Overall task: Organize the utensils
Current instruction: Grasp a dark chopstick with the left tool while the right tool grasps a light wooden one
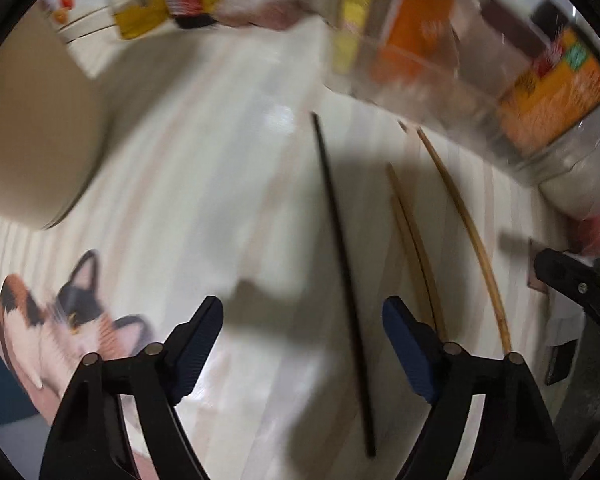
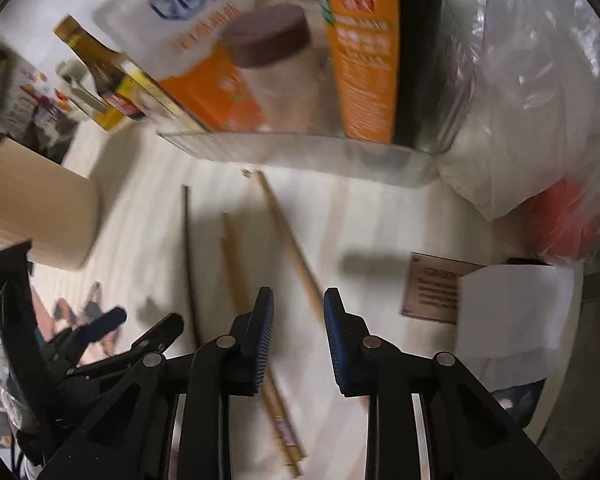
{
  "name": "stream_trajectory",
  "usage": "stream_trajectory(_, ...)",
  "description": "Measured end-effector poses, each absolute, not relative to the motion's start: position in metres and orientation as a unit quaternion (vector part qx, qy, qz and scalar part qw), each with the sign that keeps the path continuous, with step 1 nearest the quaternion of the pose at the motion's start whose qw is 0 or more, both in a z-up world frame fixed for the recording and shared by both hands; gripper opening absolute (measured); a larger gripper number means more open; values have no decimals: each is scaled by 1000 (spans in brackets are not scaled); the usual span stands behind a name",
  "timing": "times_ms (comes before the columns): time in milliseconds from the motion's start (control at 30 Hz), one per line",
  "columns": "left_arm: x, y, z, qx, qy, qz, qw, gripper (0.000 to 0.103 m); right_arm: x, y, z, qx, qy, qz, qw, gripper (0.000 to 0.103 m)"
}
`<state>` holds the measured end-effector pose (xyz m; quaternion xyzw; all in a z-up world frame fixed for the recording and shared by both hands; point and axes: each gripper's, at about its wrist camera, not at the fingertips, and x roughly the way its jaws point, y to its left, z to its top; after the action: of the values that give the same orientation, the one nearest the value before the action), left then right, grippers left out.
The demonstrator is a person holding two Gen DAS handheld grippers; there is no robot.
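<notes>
Two hand-held grippers hover over a pale wooden table (image 1: 227, 128), where loose chopsticks await sorting. The left gripper (image 1: 302, 334) is spread wide and holds nothing; the dark chopstick (image 1: 342, 276) runs from 12 to 6 o'clock between its fingers. The right gripper (image 2: 297, 330) stands partly open, also empty, with a light chopstick (image 2: 289, 236) leading from its gap toward 11 o'clock.

Counted: one dark chopstick and what appear to be three light ones, a close pair (image 1: 414, 240) and a single (image 1: 468, 224); one beige cup (image 2: 39, 216) at 9 o'clock in the right view; one clear tray (image 2: 312, 152) of bottles and cartons at 12.

The risks, as judged here: the sticks are thin and lie flat, so closing fingers could pinch the tabletop or roll a stick aside. The paired sticks touch, so a grab may lift one and skew the other. The two grippers sit near each other and could collide. Both views are blurred, so the count is not certain.
</notes>
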<state>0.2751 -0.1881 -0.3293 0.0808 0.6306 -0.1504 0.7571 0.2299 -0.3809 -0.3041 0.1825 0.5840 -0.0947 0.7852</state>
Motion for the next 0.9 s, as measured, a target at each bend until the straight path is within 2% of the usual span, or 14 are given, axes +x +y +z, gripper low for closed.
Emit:
stream_trajectory(67, 278, -196, -337, 92, 633, -149, 754, 70, 236, -383, -311, 165, 599, -88, 779, 27)
stream_trajectory(133, 278, -203, -338, 113, 623, -147, 760, 69, 244, -381, -318, 145, 611, -81, 774, 28)
stream_trajectory(233, 277, -205, -336, 116, 618, -156, 762, 52, 253, -379, -331, 124, 634, -70, 760, 28)
stream_trajectory(300, 276, -204, -333, 118, 614, -159, 764, 15, 258, -375, -342, 110, 652, -60, 748, 28)
stream_trajectory(367, 275, -202, -334, 119, 617, -161, 761, 6, 261, -371, -350, 100, 665, -54, 738, 28)
stream_trajectory(467, 278, -191, -333, 104, 624, -160, 758, 4, 263, -364, -358, 80, 675, -51, 732, 28)
stream_trajectory(500, 280, -186, -331, 101, 626, -156, 757, 4, 263, -363, -359, 70, 677, -57, 730, 23)
stream_trajectory(533, 279, -180, -331, 95, 630, -153, 756, 4, 262, -363, -361, 76, 679, -58, 728, 9)
stream_trajectory(900, 237, -121, -330, 54, 672, -144, 724, 4, 218, -363, -377, 141, 715, -62, 682, 7)
